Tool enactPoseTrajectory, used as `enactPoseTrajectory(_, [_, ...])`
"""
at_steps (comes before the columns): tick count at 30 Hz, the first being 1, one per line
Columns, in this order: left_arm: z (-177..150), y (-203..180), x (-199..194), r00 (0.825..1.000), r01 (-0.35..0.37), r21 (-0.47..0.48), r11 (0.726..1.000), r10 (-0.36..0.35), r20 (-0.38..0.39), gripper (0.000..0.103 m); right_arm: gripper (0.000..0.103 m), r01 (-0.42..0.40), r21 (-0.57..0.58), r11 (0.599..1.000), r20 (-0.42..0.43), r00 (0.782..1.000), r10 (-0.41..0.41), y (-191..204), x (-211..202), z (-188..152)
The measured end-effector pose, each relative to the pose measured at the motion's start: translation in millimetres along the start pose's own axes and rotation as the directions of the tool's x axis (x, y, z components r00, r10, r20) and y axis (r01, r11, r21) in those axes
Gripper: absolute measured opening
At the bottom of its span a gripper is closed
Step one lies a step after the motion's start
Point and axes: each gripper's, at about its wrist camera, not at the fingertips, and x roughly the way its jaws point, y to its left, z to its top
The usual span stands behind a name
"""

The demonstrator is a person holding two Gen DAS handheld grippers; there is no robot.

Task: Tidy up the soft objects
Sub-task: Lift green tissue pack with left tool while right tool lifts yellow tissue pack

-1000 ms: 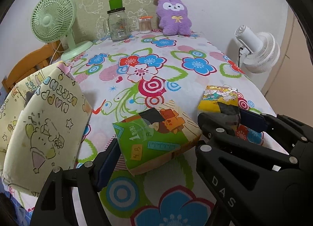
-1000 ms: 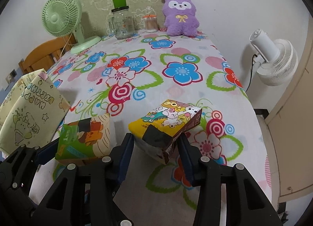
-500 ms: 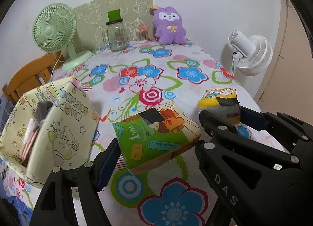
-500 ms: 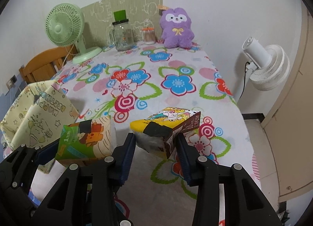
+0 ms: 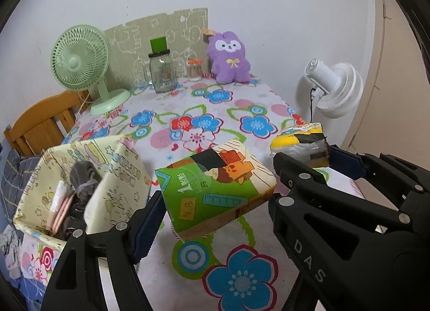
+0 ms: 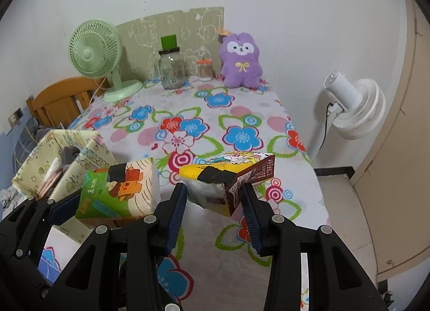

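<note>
Fabric bin (image 5: 113,176) contents indistinct, wooden chair (image 5: 40,128) half hidden, jar (image 5: 162,71) label unreadable

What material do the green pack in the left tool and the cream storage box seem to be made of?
Green pack: probably thin glossy plastic film over soft tissue; it shows light glare, rounded corners and a seam fold. Cream storage box: seems to be coated fabric or soft plastic sheet with a printed cartoon pattern; its walls lean and bend rather than stand stiff.

A green fan (image 5: 80,63) stands at the far left of the flowered tablecloth (image 5: 242,281), with a glass jar (image 5: 162,71) and a small swab pot (image 5: 194,69) beside it. Off the table's right edge stands a white fan (image 6: 354,108); a wooden chair (image 6: 63,100) sits left.
</note>
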Motion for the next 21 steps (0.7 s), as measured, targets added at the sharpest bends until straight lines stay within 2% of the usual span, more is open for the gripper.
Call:
enactPoseTrajectory(12, [12,18,-31,0.999,-0.008,0.002,1.0,0.007,0.034,0.079,0.044,0.004,-0.016,1.0,0.063,0.998,-0.003,23,-33,15])
enactPoseTrajectory(21, [13,39,-41,0.999,-0.019,-0.011,1.0,0.02,0.049,0.079,0.044,-0.009,-0.056,0.998,0.092,0.996,0.014,46,-40,24])
